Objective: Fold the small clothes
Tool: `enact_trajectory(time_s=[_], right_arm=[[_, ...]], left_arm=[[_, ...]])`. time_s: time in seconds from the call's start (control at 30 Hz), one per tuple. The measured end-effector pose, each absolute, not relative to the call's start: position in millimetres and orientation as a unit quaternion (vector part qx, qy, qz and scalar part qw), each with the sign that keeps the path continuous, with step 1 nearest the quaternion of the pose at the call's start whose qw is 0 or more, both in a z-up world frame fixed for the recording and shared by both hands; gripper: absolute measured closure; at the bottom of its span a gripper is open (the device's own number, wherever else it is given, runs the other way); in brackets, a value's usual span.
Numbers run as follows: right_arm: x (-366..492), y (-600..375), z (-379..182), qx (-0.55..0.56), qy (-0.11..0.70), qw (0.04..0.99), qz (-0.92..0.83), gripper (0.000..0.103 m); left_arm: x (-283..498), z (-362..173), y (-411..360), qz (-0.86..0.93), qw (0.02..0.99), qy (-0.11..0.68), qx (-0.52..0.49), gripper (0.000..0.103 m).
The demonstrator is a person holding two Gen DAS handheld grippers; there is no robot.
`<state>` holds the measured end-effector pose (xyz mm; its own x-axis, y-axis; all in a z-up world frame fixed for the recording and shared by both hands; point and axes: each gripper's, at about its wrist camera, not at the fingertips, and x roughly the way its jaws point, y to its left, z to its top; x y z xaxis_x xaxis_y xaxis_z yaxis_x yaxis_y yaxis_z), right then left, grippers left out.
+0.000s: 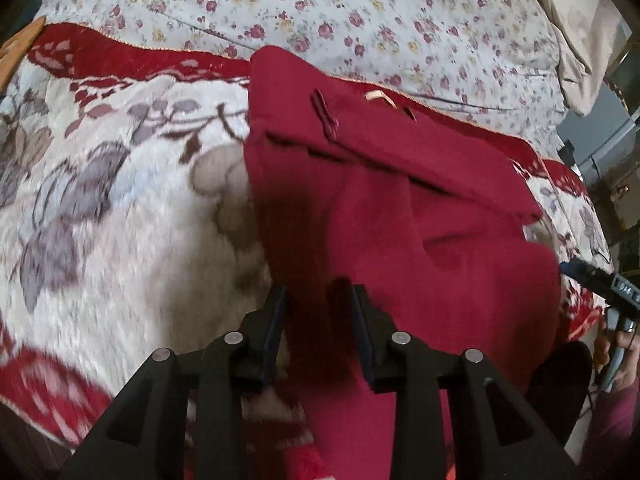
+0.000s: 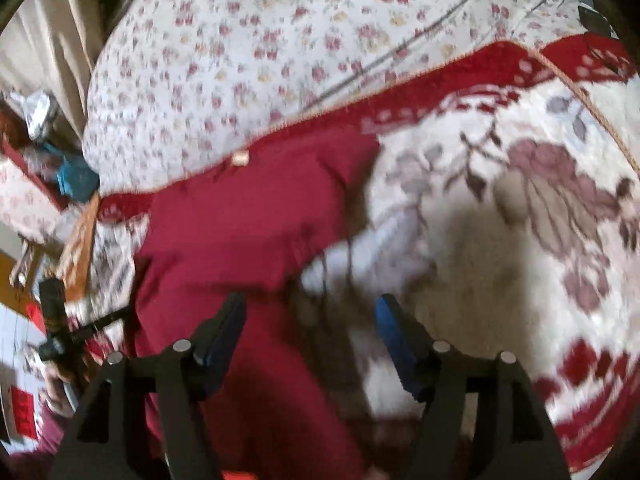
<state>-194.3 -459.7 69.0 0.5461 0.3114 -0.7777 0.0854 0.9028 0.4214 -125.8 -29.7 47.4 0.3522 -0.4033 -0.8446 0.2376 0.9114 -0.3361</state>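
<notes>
**Crimson garment lying half-folded on a floral blanket**

Crimson knit fabric is filling the middle of both views: a small red garment (image 1: 400, 216) is lying on a plush cream blanket (image 1: 120, 208) patterned with grey-mauve leaves and a red border. Its upper part is sitting in layered folds with a belt-loop-like tab and a pale label showing near the top edge. Beyond the blanket, a white sheet (image 1: 320, 8) printed with small pink roses is covering the far side of the bed.

The left gripper (image 1: 319, 300) is hanging over the garment's near edge with its fingers parted a little; a strip of red cloth is running between them, but whether the pads are actually pinching it I cannot tell.

The right gripper (image 2: 310, 312) is standing wide open, holding nothing. Its left finger (image 2: 224, 332) is lying over the red garment (image 2: 248, 208) while its blue-padded right finger (image 2: 400, 344) is hovering above the cream blanket (image 2: 500, 280), just past the cloth's edge. The right wrist view is blurred.

At the left edge of that view, the other handheld tool and the person's hand (image 2: 56, 380) in a maroon sleeve are showing.
</notes>
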Motion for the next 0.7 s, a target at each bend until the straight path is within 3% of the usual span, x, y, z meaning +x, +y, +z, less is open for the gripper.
enact_trajectory(time_s=[0.3,0.7], right_arm=[[-231.8,-442.1,32.6,0.182,0.523,0.826,0.107,0.028],[-245.7,-426.5,25.2,0.182,0.517,0.828,0.119,0.028]], left_arm=[[-173.6,37.4,-25.0,-0.207,0.797,0.559,-0.103,0.093],[-221.9,33.7,-30.5,-0.204,0.788,0.569,-0.114,0.093]])
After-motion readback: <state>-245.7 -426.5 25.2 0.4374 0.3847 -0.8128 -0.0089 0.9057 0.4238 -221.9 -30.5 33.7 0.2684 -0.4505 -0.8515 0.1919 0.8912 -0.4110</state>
